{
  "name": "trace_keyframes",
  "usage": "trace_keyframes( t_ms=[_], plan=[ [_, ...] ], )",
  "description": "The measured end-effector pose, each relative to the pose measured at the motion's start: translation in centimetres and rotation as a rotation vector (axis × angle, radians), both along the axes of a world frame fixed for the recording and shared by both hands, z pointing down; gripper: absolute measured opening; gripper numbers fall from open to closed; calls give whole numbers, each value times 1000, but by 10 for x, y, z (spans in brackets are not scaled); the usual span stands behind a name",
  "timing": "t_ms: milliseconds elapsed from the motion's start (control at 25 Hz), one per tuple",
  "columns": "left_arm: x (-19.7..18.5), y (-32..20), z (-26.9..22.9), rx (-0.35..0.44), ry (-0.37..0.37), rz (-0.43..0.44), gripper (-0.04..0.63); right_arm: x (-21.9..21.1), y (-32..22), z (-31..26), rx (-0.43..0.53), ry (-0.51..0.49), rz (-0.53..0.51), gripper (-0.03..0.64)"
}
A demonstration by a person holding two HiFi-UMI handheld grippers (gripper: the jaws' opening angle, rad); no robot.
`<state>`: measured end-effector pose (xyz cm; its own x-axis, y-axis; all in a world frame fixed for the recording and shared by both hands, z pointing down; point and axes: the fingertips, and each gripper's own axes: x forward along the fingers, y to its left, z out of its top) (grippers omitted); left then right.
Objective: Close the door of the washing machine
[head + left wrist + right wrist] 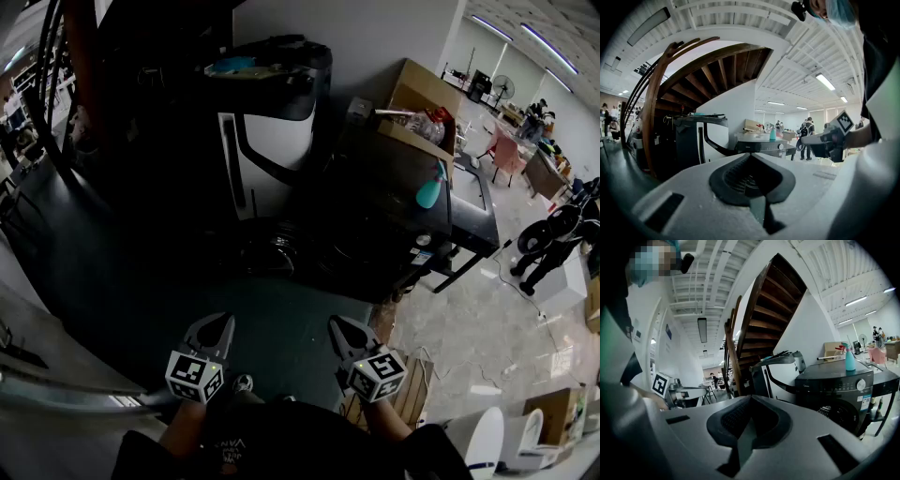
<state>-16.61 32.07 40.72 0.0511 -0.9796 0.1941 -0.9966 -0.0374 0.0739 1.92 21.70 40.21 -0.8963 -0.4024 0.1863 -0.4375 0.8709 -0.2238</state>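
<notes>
Black and glossy, a front-loading washing machine (pixel 389 220) stands at the far edge of a dark floor mat (pixel 141 281), well ahead of the person. A teal spray bottle (pixel 429 192) sits on its top, a cardboard box (pixel 422 103) rises behind it, and a white-and-black appliance (pixel 267 141) stands just to its left under a wooden staircase (pixel 773 301). The round door (pixel 836 414) is low on the machine's front, facing the person. The dim light hides how far it hangs open. Both tools are held near the mat's near edge, side by side and nearly level. The left gripper (pixel 214 336) has its jaws clenched together on nothing, and the right gripper (pixel 349 336) is likewise pressed closed and empty. Neither touches the machine. The door is probably a stiff hinged ring of smooth plastic around thick glass, fairly weighty and slippery. It likely needs no grasp, only a push with closed jaw tips on the rim opposite the hinge, ending in a firm press so the latch catches.
</notes>
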Motion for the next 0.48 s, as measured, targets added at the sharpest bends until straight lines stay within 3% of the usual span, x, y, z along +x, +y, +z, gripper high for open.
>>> trace_keyframes(
  t_ms=[280, 320, 400, 480],
  plan=[
    [14, -4, 4, 37, 26, 7, 11, 3, -3, 0, -56, -116, -24, 0],
    [15, -5, 7, 34, 37, 7, 38, 2, -5, 1, -62, -128, -23, 27],
    [14, -9, 15, 17, 63, 13, 198, -1, -11, 4, -74, -132, -18, 93],
    [9, -15, 24, -9, 75, 32, 262, -6, -18, 8, -81, -130, -11, 121]
  ],
)
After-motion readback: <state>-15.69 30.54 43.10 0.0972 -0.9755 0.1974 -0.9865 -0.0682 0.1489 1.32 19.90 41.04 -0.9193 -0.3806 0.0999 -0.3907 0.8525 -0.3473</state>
